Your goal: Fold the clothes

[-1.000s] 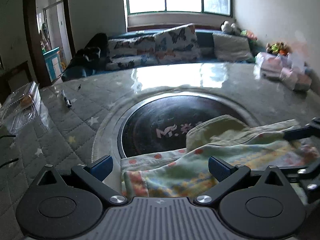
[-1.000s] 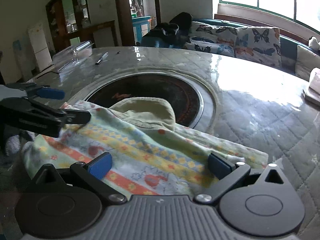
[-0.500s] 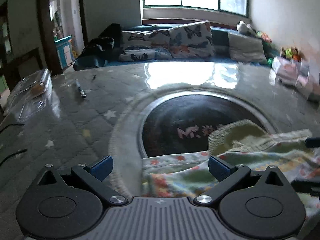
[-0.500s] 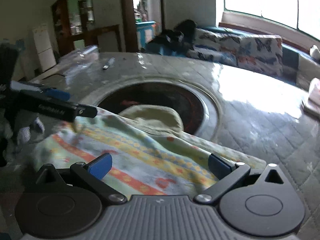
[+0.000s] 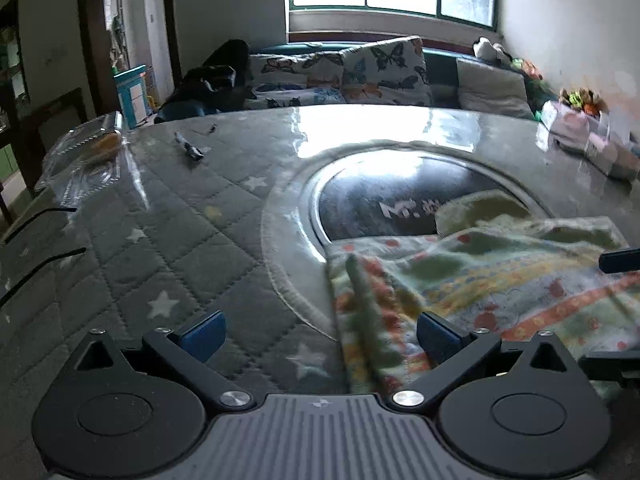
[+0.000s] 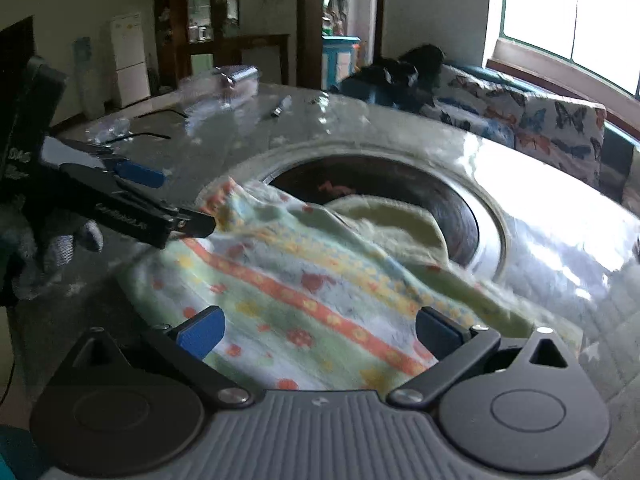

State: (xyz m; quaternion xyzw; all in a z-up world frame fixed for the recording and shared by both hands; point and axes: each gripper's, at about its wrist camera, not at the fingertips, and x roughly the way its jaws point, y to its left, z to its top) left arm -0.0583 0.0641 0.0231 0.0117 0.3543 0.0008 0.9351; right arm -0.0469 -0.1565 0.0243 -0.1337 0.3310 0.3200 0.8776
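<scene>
A person's two handheld grippers work a small patterned garment (image 6: 304, 296) lying on a quilted table cover (image 5: 132, 264). Nearest the lens in the right wrist view, the right gripper (image 6: 318, 330) stands spread wide, nothing between its blue pads, with the striped cloth running under and between its fingers; it appears poised over the near edge, ready to take a fresh hold. The garment lies rumpled, partly across the dark round inset (image 5: 384, 196) at the table's centre, its pale green lining (image 6: 392, 216) turned up at the far side.

To the left in that view, the left gripper (image 6: 160, 196) reaches in from a gloved hand (image 6: 56, 248). Its dark tip touches the garment's far-left corner, which stands peaked above the table, as if lifted to carry a fold across. In its own camera, however, its fingers are parted and empty, the cloth's edge lying just inside the right pad, so whether it truly grips cannot be told for sure.

Farther back lie a marker pen (image 5: 190, 150) and clear plastic packaging (image 5: 80, 160), well apart from the work. A butterfly-print sofa (image 5: 340, 76) lines the far wall under the window.
</scene>
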